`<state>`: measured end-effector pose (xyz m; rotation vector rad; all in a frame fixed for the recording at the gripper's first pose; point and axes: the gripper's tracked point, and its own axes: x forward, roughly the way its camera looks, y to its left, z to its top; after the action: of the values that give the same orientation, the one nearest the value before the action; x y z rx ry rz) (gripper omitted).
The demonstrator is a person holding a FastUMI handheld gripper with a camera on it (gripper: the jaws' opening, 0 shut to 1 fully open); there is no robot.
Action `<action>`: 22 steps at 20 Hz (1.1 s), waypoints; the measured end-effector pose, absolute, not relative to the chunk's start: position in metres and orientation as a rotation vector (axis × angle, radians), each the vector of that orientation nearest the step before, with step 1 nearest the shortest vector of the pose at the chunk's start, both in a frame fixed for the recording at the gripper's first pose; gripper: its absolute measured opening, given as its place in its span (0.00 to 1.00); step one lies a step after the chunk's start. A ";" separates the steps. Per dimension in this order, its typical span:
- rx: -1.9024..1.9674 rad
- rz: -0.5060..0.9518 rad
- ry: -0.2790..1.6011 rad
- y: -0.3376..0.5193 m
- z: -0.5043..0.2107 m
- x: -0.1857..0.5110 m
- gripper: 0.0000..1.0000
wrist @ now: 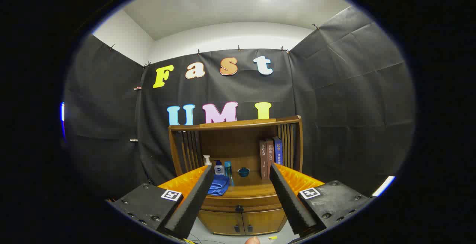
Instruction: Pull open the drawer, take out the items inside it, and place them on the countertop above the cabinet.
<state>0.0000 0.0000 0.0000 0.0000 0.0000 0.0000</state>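
A wooden cabinet (pixel 238 199) stands beyond my fingers against the booth wall. Its drawer (pixel 240 204) sits shut under the countertop (pixel 253 188), with a small dark knob (pixel 239 209) at its middle. Below the drawer are two closed doors (pixel 241 221). My gripper (pixel 241 167) is open and holds nothing; its two fingers frame the cabinet from some distance away. What lies inside the drawer is hidden.
On the countertop lie a folded blue cloth (pixel 218 185), several small bottles (pixel 219 166), a small blue bowl (pixel 243 171) and three upright books (pixel 270 154). A slatted wooden rail (pixel 236 125) rings the back and sides. A fingertip (pixel 253 240) shows between the fingers' bases.
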 end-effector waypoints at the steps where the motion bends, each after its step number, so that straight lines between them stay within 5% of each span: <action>1: -0.006 0.007 0.005 0.003 -0.002 0.001 0.99; 22: -0.026 0.065 0.013 0.023 -0.009 0.000 0.99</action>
<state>0.0003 0.0231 -0.0094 -0.0264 0.0129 0.0654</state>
